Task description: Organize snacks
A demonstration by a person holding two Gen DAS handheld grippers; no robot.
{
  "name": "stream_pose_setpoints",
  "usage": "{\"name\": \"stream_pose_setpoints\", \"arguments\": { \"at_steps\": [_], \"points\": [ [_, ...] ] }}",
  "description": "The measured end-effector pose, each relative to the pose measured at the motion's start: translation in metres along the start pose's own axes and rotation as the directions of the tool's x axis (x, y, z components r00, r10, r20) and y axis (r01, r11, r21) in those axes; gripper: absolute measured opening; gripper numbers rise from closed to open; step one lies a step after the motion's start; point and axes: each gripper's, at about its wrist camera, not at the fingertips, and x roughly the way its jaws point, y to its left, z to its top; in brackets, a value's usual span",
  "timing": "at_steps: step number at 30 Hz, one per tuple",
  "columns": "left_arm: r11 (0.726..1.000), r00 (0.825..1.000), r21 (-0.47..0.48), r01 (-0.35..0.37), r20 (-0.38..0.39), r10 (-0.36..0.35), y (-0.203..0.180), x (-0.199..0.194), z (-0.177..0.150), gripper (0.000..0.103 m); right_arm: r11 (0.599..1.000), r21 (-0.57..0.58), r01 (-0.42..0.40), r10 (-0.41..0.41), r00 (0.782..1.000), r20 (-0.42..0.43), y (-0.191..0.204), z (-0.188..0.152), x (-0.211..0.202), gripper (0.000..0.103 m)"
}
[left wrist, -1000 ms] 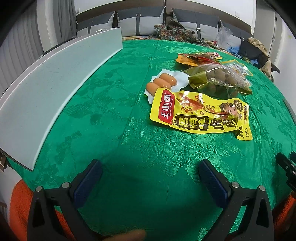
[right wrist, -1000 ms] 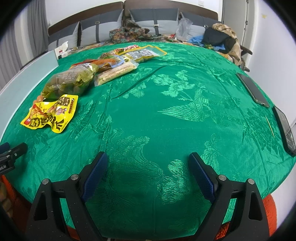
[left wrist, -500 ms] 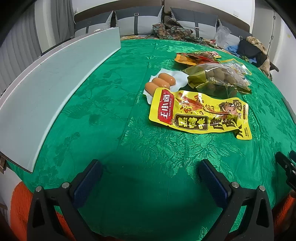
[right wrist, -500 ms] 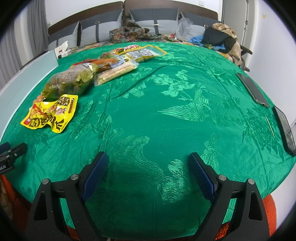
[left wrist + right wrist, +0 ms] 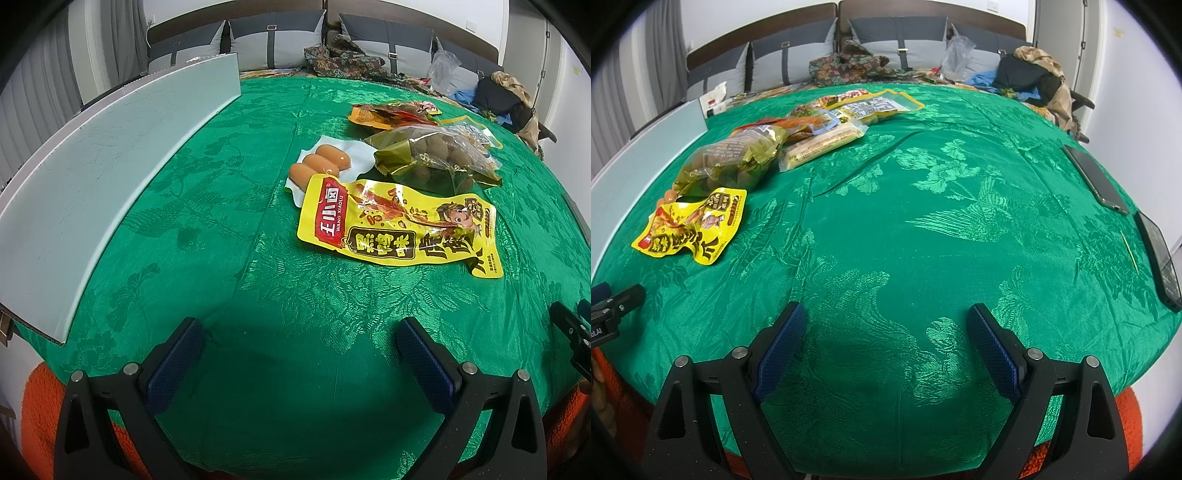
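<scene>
Even indoor light, fairly bright. Sheen on the green tablecloth [image 5: 960, 221]; glare off the yellow snack packet [image 5: 399, 225]. Soft shadow under each gripper. Heavy fisheye bending, dark vignette at corners. Focus sharp mid-frame.

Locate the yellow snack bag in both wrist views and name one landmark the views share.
Left wrist: the yellow bag lies right of centre, overlapping the sausage pack.
Right wrist: the yellow bag lies at the left, near the table's left edge.
Shared landmark: the green bag of round snacks just behind it in both views.
</scene>
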Motion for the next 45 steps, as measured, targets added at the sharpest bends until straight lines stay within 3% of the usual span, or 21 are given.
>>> {"name": "stream_pose_setpoints", "arguments": {
  "at_steps": [39,45],
  "points": [
    [1.000,1.000,0.004,0.002,-0.002,-0.002,-0.0003,0.0007,0.0001,0.103,1.000,0.000,0.000,0.000,1.000,-0.001,-0.0001,0.0001,0.0002,0.092],
    [0.999,0.998,0.017,0.036,-0.060,-0.035,0.0066,0.0015,0.0071,0.103,1.000,0.000,0.000,0.000,1.000,-0.001,-0.0001,0.0000,0.0002,0.092]
  ]
}}
